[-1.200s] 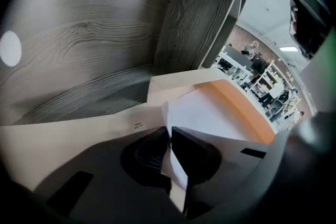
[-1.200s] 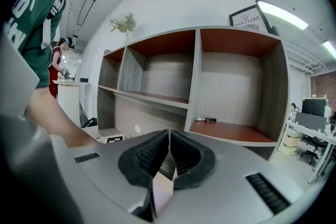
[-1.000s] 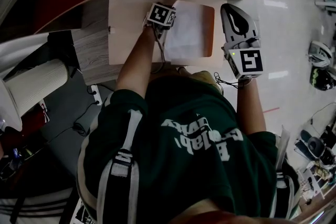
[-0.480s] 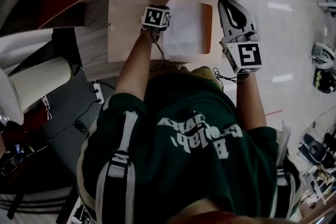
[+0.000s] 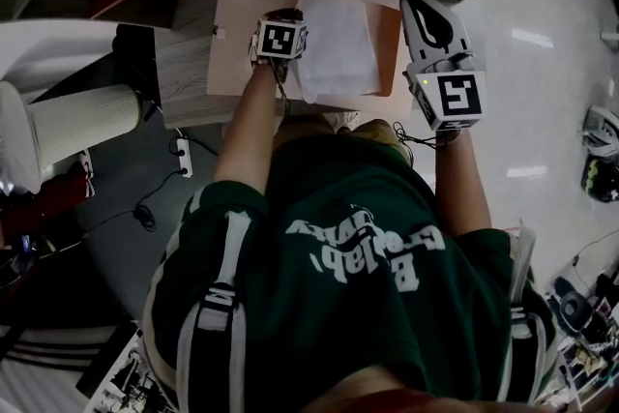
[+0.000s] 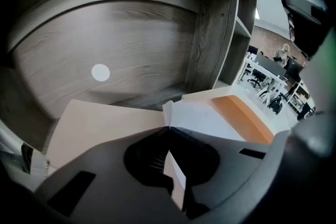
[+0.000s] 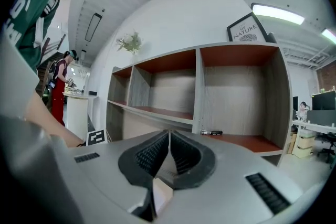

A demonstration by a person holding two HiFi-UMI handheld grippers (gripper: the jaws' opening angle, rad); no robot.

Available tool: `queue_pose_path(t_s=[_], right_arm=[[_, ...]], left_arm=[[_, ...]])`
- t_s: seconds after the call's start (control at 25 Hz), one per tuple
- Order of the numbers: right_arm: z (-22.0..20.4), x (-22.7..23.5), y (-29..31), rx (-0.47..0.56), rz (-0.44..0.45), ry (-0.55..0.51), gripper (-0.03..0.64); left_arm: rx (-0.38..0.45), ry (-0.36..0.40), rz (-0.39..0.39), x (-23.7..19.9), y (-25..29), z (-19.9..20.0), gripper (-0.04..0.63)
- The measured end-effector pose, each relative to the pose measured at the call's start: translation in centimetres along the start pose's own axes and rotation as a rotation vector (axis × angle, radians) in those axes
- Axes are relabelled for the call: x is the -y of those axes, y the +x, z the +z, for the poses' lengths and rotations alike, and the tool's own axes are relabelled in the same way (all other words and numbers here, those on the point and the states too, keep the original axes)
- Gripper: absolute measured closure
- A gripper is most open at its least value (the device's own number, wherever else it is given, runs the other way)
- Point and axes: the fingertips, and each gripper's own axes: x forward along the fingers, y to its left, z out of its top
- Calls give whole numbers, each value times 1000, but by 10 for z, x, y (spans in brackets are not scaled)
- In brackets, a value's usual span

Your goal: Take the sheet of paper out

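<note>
Change: the left tongs (image 6: 168, 131), clamped on the left edge of the sheet of paper (image 5: 334, 48), have risen; the sheet now sits skewed and partly lifted off the tan folder (image 5: 232, 34), no longer flat inside it
Meaning: removal looks well begun but not finished, since the sheet overlaps the folder's right half
Right tongs (image 7: 168, 136): closed at the folder's right edge, pinching a pale strip, probably that edge
Sheet axis: long axis runs from the folder's near edge to its far edge, far end leaning slightly left
</note>
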Motion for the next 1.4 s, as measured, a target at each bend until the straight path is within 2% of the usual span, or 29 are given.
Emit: queue_pose_path(t_s=[0.08,0.24,0.4,0.6,0.92,1.12,1.4], right_arm=[[1,-4,0,16,19,2,580],[3,-11,-1,30,36,18,580],[-2,-18,-1,-19,24,47,580],[8,-35,5,4,46,32,580],[28,-58,1,10,39,-3,580],[44,-74,-5,19,20,-17,580],[52,-101,-25,13,-14,-22,580]], left_arm=[[15,-1,23,-4,-13,-1,577],[66,45,72,-12,-42,6,577],[118,55,108,-23,-71,13,577],[203,73,136,-31,-108,28,577],[355,112,151,-23,-173,53,577],[453,164,145,-12,-219,69,577],[556,199,121,5,-276,67,577]])
